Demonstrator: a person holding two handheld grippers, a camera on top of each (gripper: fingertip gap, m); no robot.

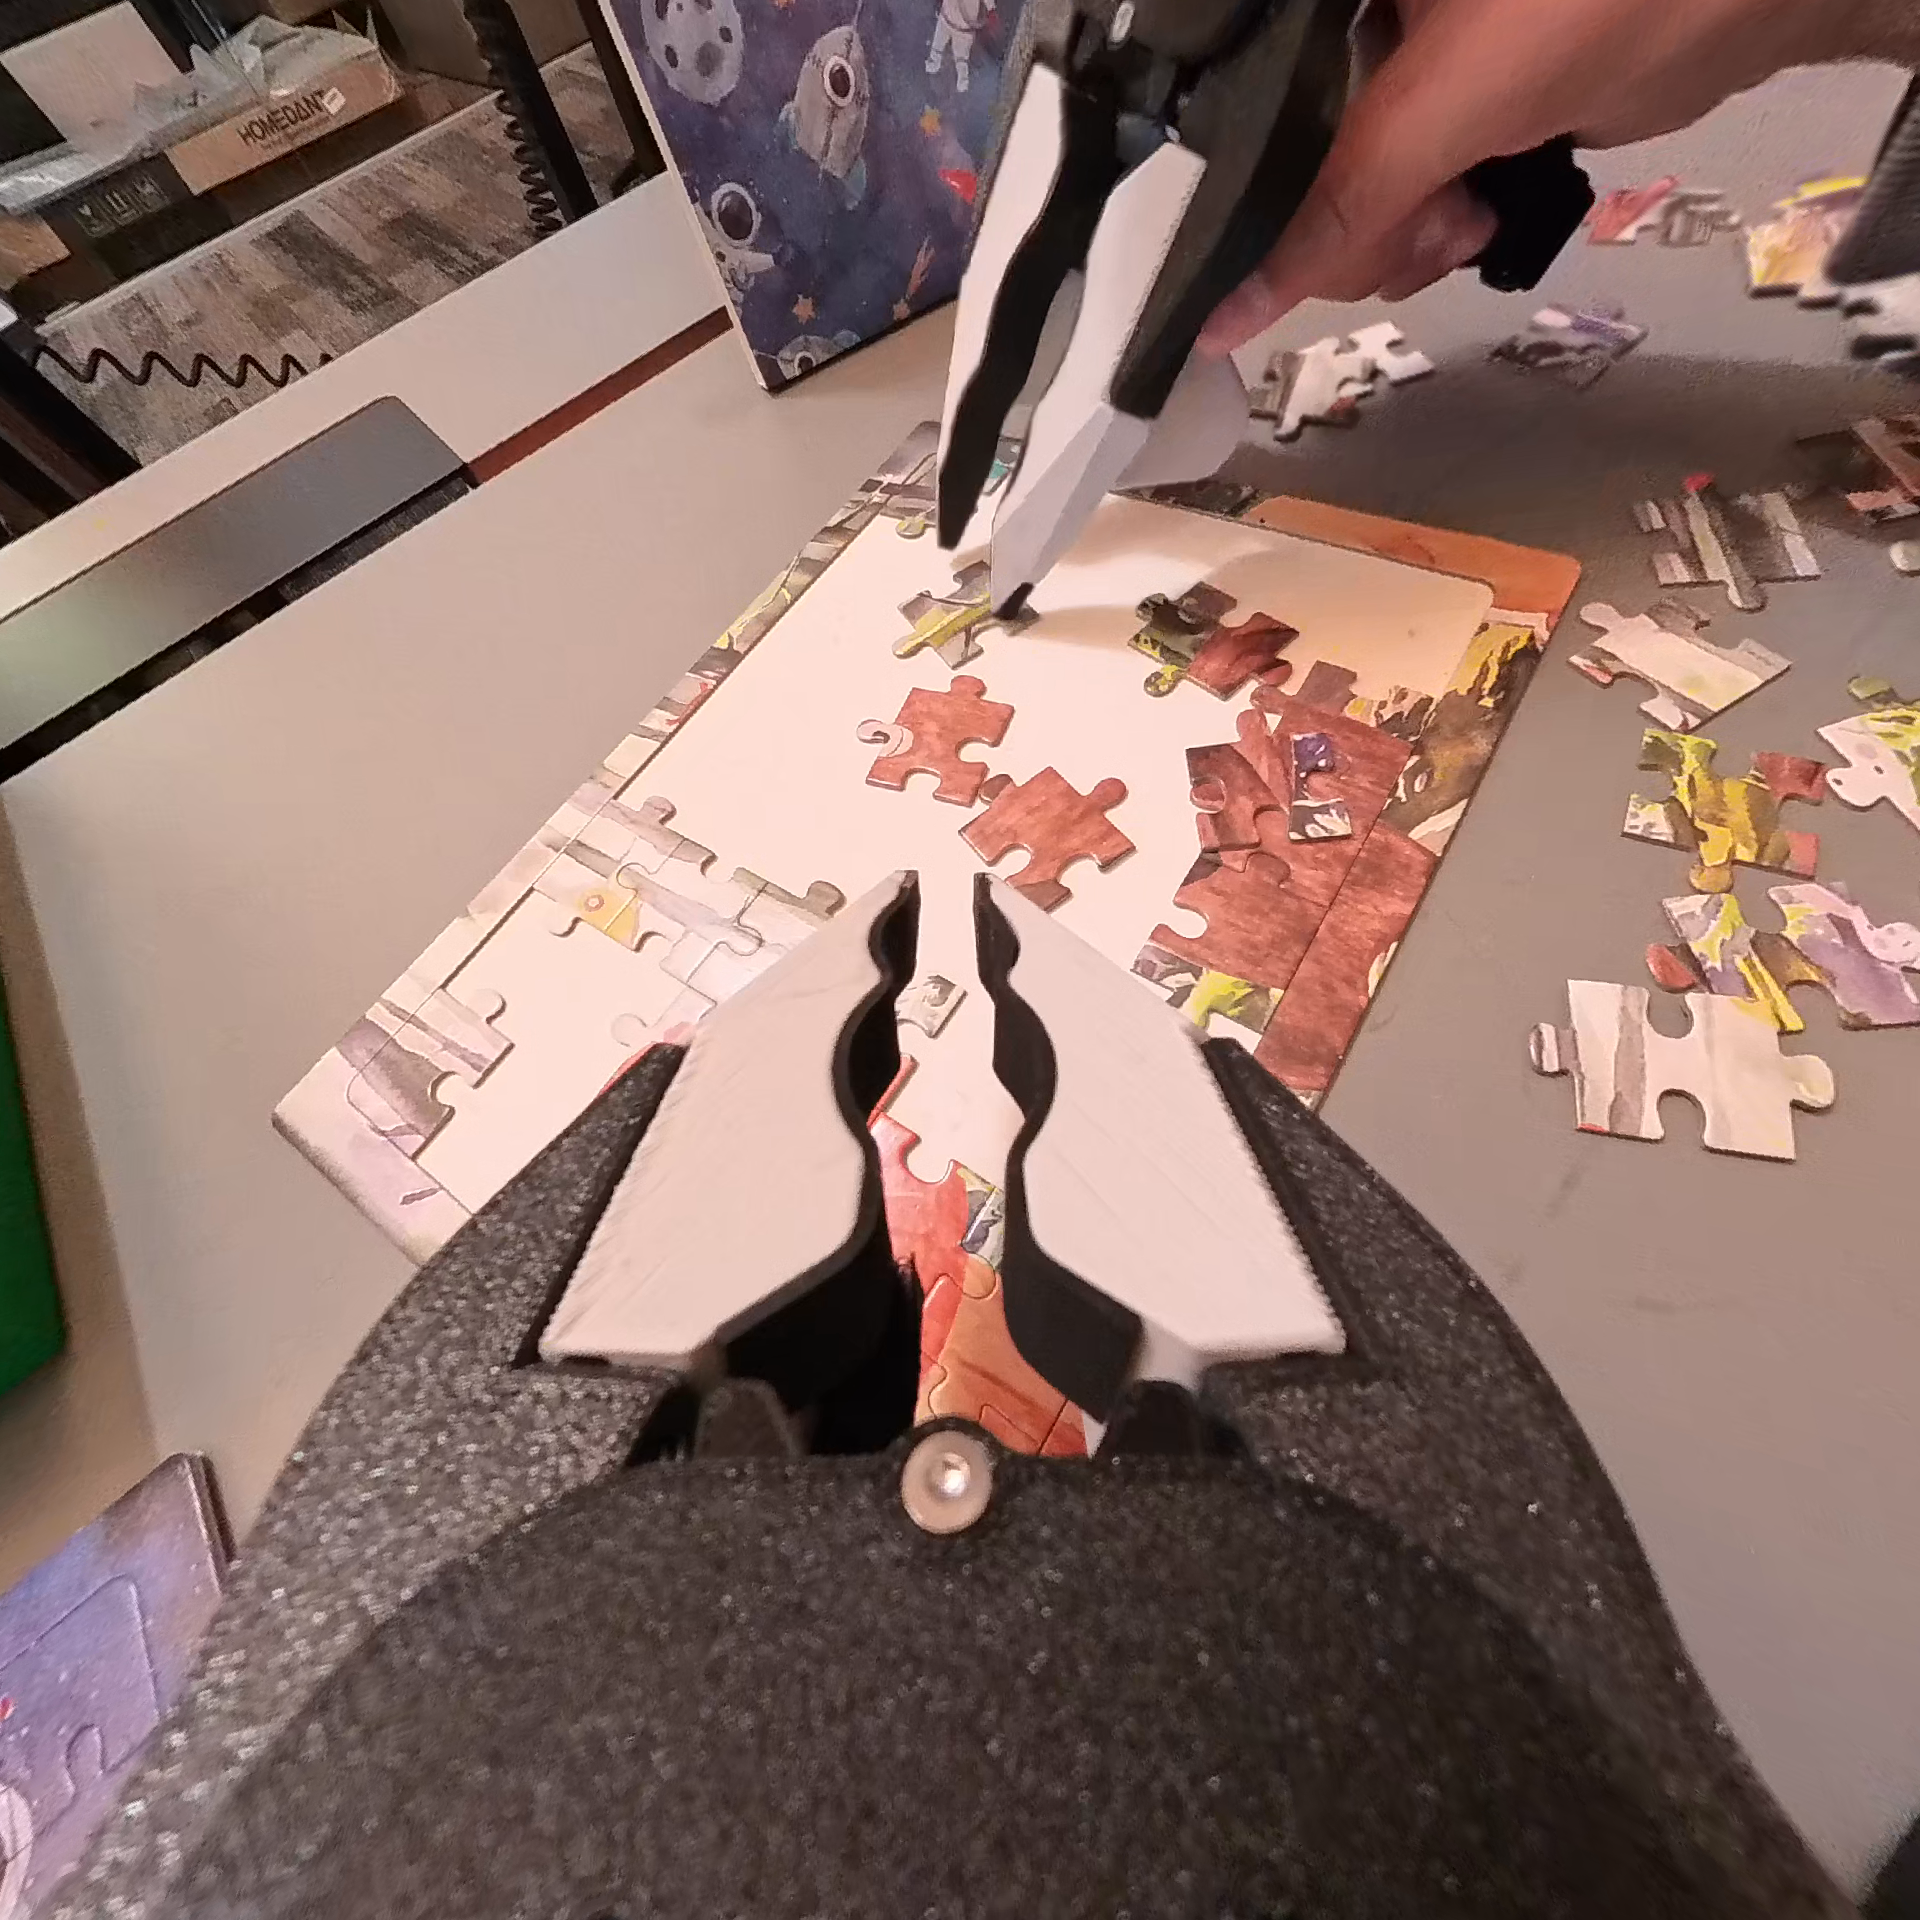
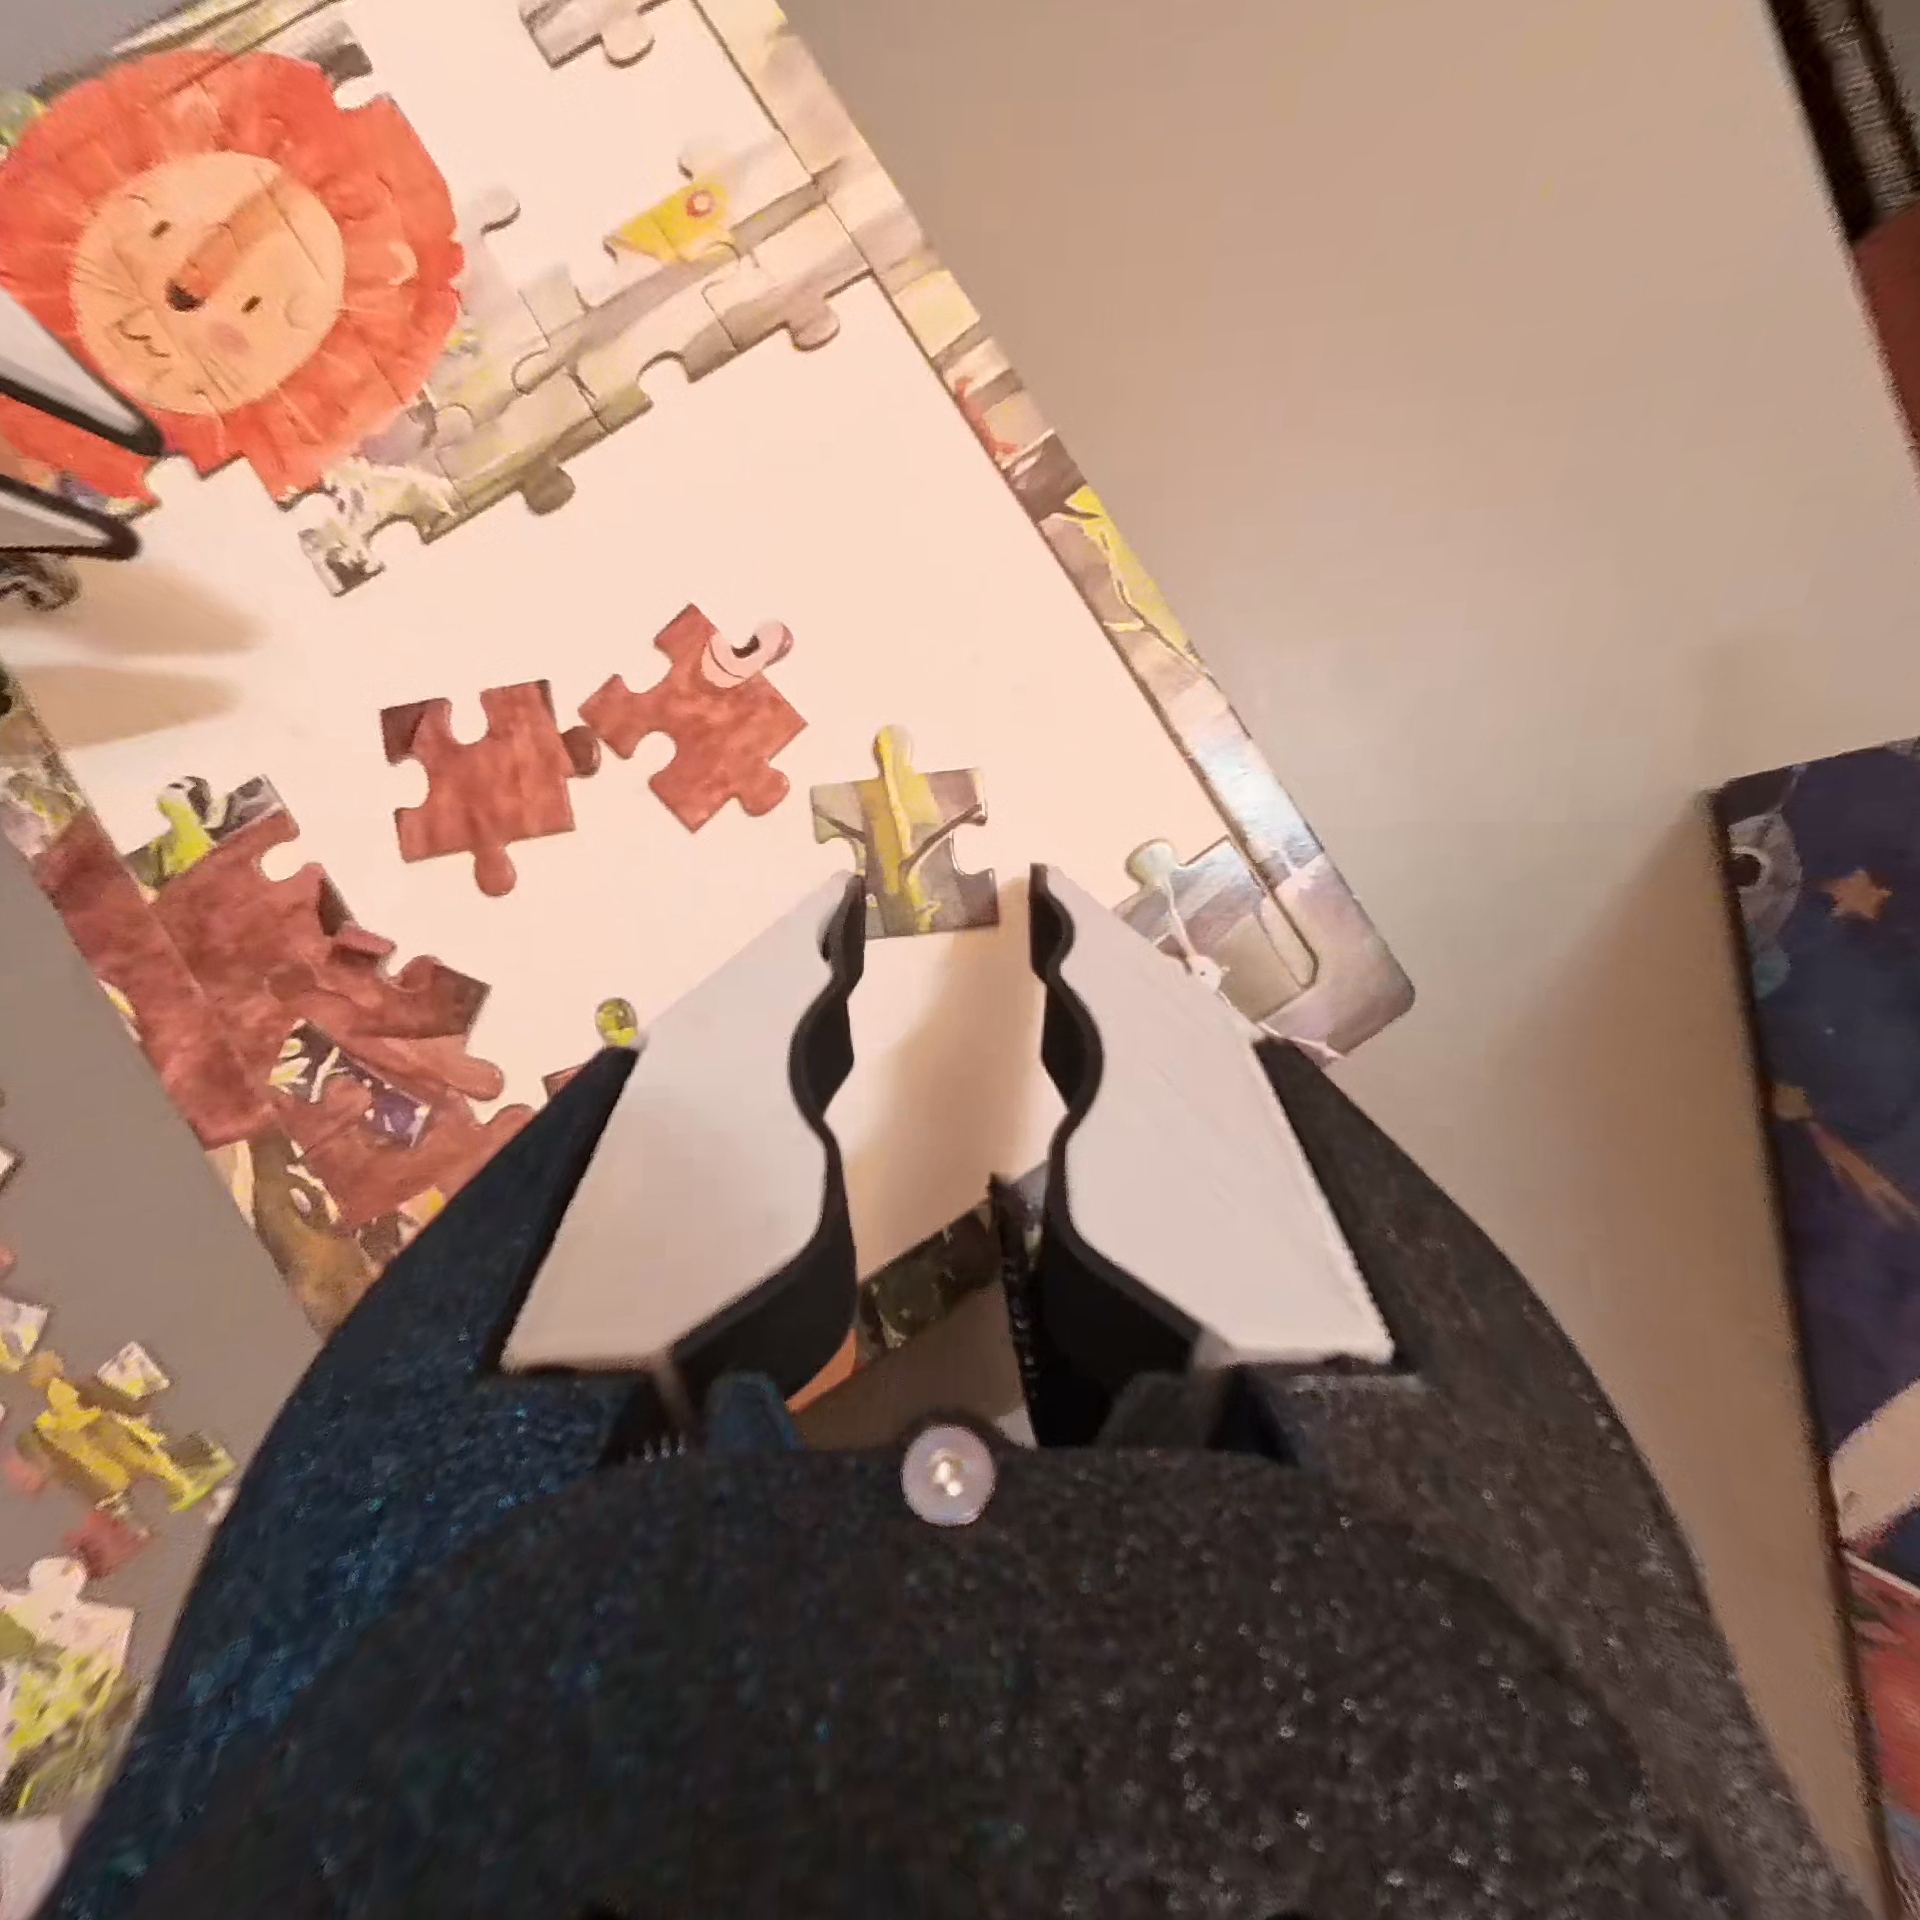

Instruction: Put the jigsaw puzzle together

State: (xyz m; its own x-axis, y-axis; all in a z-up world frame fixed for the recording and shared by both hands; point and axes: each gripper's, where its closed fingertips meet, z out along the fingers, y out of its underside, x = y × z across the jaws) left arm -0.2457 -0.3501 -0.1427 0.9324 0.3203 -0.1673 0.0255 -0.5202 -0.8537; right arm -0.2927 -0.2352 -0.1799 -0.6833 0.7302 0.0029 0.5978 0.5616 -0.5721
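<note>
The puzzle board point(image 1: 1081, 665) lies on the table, with its frame and a lion face point(image 2: 208, 270) partly assembled. Two loose brown pieces point(image 1: 940, 743) point(image 1: 1049, 831) lie on its bare middle, also in the right wrist view point(image 2: 686, 717) point(image 2: 483, 774). A green-grey piece point(image 2: 904, 842) lies just ahead of my right gripper point(image 2: 945, 878), which is open and empty. In the left wrist view the right gripper point(image 1: 982, 577) points down, one fingertip touching that piece point(image 1: 951, 623). My left gripper point(image 1: 951, 878) hovers over the board's near end, jaws a narrow gap apart, holding nothing.
Several loose pieces point(image 1: 1673, 1060) are scattered on the grey table to the right of the board. A box with a space picture point(image 1: 821, 156) stands beyond the board point(image 2: 1829, 1039). A person's hand point(image 1: 1455, 156) holds the right gripper. Another purple puzzle point(image 1: 83, 1714) lies at the near left. Tip to tip, the grippers are about 12 cm apart.
</note>
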